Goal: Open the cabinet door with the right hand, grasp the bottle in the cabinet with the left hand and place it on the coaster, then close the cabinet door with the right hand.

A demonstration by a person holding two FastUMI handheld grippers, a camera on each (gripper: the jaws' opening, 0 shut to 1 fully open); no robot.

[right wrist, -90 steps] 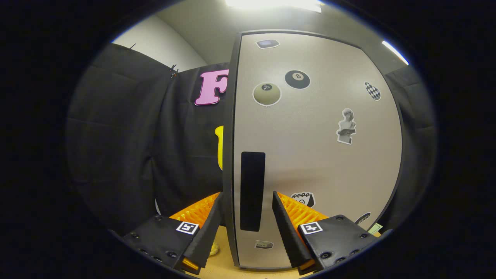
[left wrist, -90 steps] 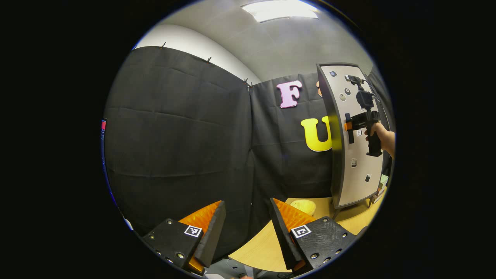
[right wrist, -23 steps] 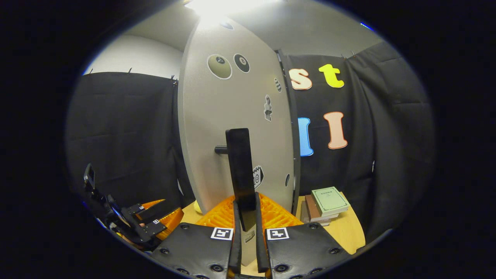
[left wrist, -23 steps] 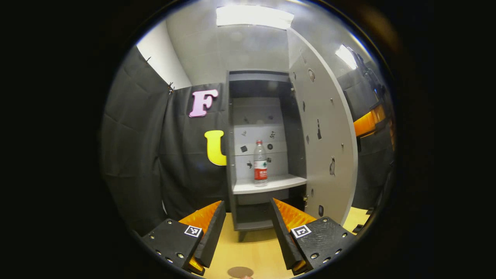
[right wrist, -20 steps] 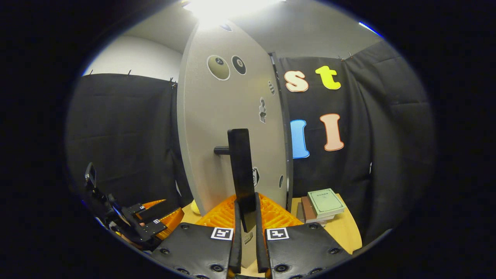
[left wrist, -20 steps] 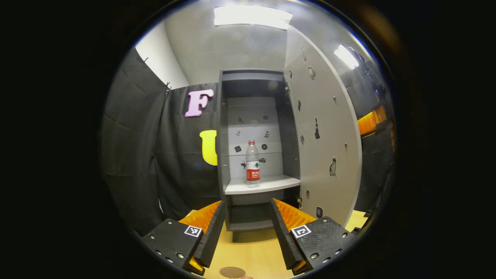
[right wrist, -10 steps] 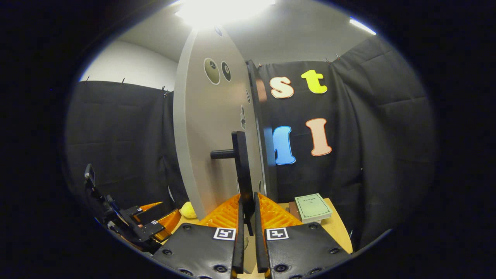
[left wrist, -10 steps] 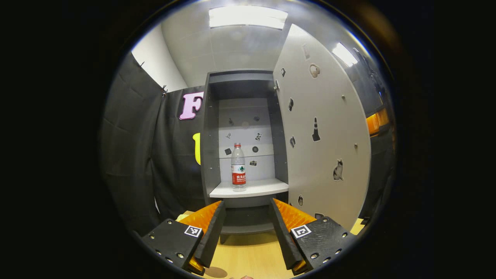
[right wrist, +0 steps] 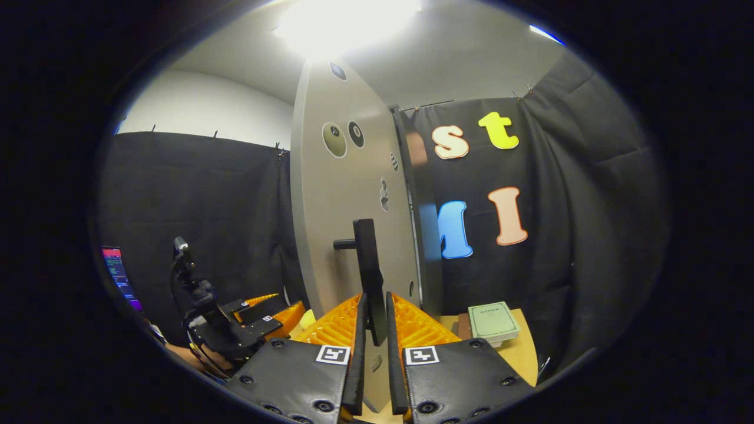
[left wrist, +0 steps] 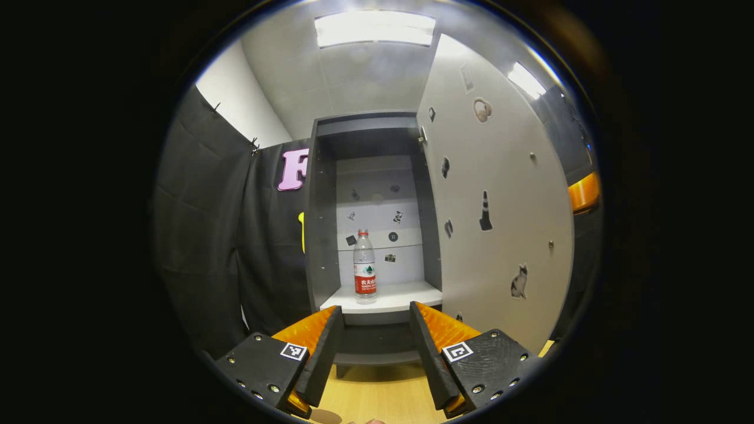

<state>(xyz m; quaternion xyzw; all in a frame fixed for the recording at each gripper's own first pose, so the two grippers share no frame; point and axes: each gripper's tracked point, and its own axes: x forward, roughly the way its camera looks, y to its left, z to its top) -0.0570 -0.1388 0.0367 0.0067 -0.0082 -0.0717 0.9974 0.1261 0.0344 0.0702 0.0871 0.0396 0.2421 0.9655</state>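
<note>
Bottle point(left wrist: 364, 266) stands upright on the pale shelf point(left wrist: 389, 298) inside the open cabinet point(left wrist: 321, 224), toward the shelf's left side, clear plastic with a red label and red cap. In your left gripper view, your left tool point(left wrist: 373, 341) is spread wide with nothing between its fingers; it sits in front of the cabinet and below shelf height, well apart from the bottle. The bench point(left wrist: 383, 397) shows between and beneath the fingers. To the right of the cabinet opening, the cabinet door point(left wrist: 500, 206) is swung out wide, its sticker-dotted inner face toward you.

In your right gripper view, your left tool point(right wrist: 259, 321) appears low at the left, beside the door's outer face point(right wrist: 347, 224). At centre, your right tool point(right wrist: 373, 335) is clamped on the lower end of the dark vertical door handle point(right wrist: 368, 271), both fingers pressing on it. Further right, a small stack of books point(right wrist: 492, 323) lies on the bench point(right wrist: 521, 353) near the cabinet's side.
</note>
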